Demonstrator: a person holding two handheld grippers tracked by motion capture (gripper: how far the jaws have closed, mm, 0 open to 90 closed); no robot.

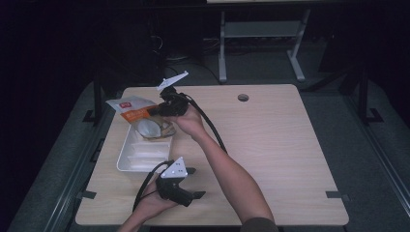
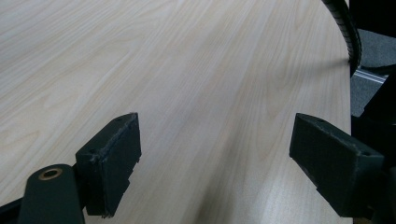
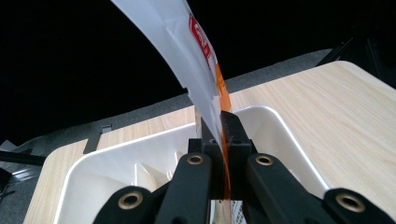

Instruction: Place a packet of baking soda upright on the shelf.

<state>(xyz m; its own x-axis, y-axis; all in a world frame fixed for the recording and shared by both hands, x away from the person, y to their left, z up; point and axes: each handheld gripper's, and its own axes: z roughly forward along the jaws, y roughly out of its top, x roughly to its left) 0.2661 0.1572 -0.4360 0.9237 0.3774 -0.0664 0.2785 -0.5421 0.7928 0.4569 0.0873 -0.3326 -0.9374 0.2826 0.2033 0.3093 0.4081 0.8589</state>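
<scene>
**Where the cameras look**

The high view looks down from above at the whole desk (image 1: 270, 145). The left gripper view sits low, close over bare desk wood. The right gripper view looks closely into the white tray (image 3: 280, 126), also seen from above.

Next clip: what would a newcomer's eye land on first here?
Probably the right gripper, reaching across to the table's far left and shut on an orange-and-white snack bag, held above a white tray. Next, the left gripper near the front edge, jaws open over the bare wooden table, holding nothing.
</scene>
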